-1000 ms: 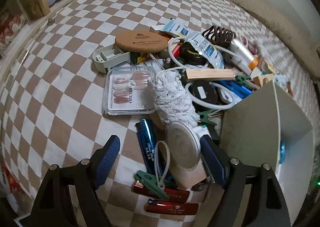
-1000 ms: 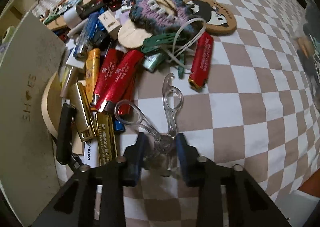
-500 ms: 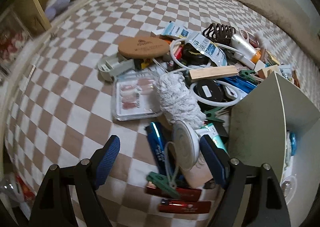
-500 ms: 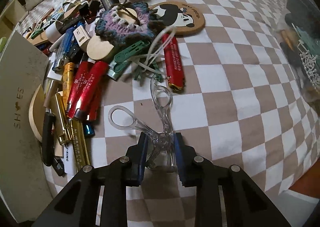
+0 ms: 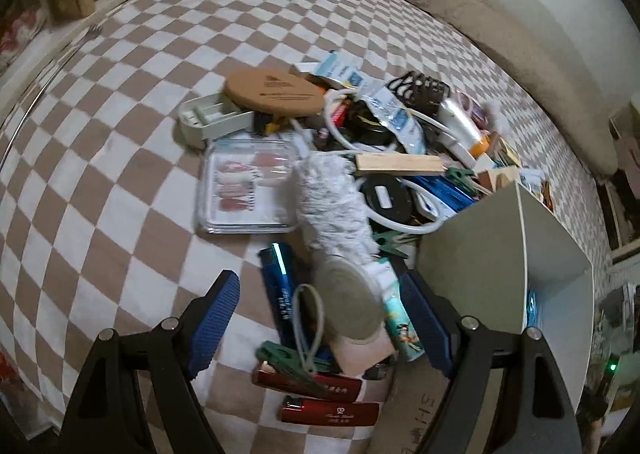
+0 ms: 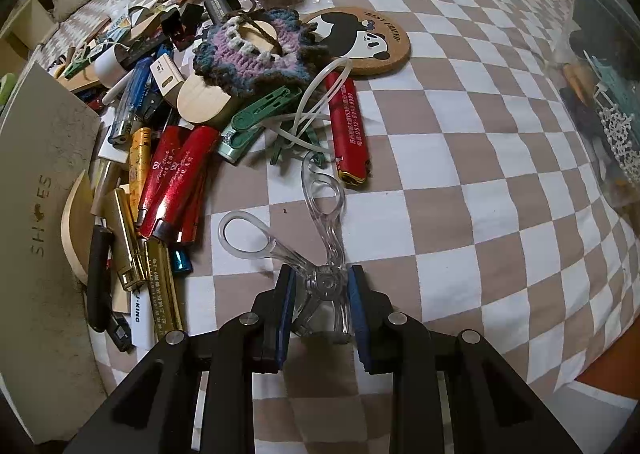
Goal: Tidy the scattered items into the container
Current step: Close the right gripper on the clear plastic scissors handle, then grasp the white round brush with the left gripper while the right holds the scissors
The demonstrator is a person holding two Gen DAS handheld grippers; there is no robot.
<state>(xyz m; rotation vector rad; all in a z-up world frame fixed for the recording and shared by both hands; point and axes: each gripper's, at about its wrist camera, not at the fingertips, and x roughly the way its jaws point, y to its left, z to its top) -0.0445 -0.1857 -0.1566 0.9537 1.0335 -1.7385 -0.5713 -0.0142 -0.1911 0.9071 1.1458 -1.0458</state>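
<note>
scissors [image 6: 316, 250], one clear pair, sit pinched in the right gripper [image 6: 322, 288]. left gripper [image 5: 320, 316] spread wide over clutter. box [image 6: 36, 214] reads "sh es".

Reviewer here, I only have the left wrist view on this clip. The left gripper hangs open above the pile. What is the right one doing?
Observer: The right gripper is shut on a clear plastic scissor-shaped tool, pads at its pivot.
Reviewer: Is it over the box?
Observer: No. The tool's handle loops show against bare checkered bedspread; the cardboard box stands off to the picture's left.
Reviewer: Anything else near it?
Observer: A red lighter lies just beyond the tool's far loop, beside a panda cork coaster.
</note>
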